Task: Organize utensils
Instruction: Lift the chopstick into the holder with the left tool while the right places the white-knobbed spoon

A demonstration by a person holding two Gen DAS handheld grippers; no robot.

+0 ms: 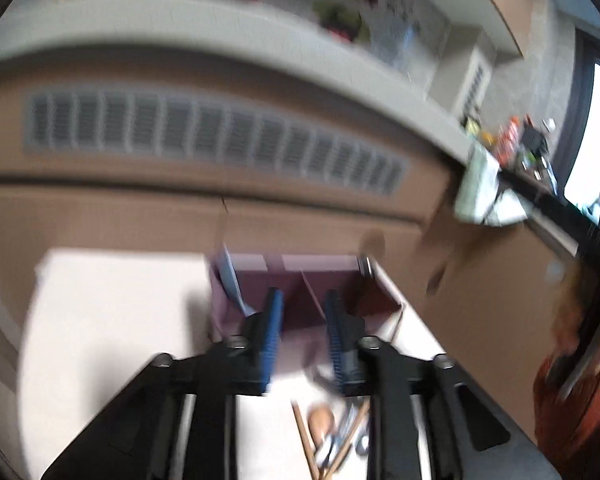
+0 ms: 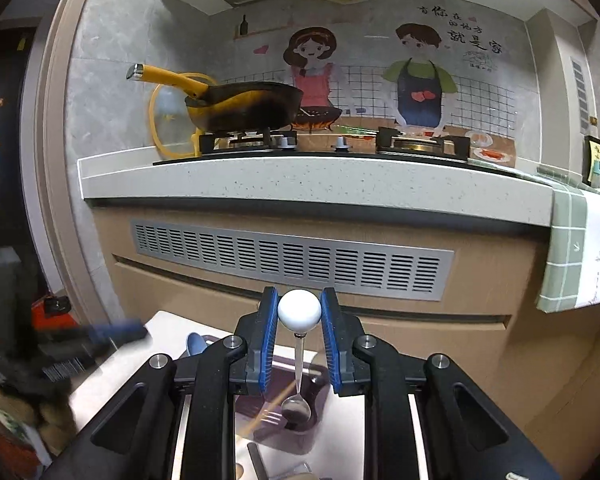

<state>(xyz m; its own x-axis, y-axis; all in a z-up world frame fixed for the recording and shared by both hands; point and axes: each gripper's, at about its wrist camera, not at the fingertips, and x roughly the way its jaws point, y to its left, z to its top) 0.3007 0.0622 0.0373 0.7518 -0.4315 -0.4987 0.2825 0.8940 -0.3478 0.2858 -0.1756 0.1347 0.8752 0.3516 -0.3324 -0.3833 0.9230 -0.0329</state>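
My right gripper (image 2: 299, 312) is shut on the white ball end (image 2: 299, 311) of a metal spoon (image 2: 297, 400), which hangs bowl down over the purple organizer box (image 2: 276, 436). A blue spoon (image 2: 195, 343) stands at the box's far left. My left gripper (image 1: 302, 320) is open and empty, above the purple box (image 1: 296, 292), which has dividers and a blue spoon (image 1: 232, 280) in its left compartment. Loose utensils (image 1: 332, 432), chopsticks and spoons, lie on the white table (image 1: 120, 320) under it. The left gripper also shows blurred in the right wrist view (image 2: 112, 332).
A kitchen counter (image 2: 300, 180) with a gas stove and a yellow-handled wok (image 2: 236, 108) runs across the back. Brown cabinet fronts with a grey vent (image 2: 292, 264) stand just behind the table. A green checked cloth (image 2: 572, 248) hangs at the right.
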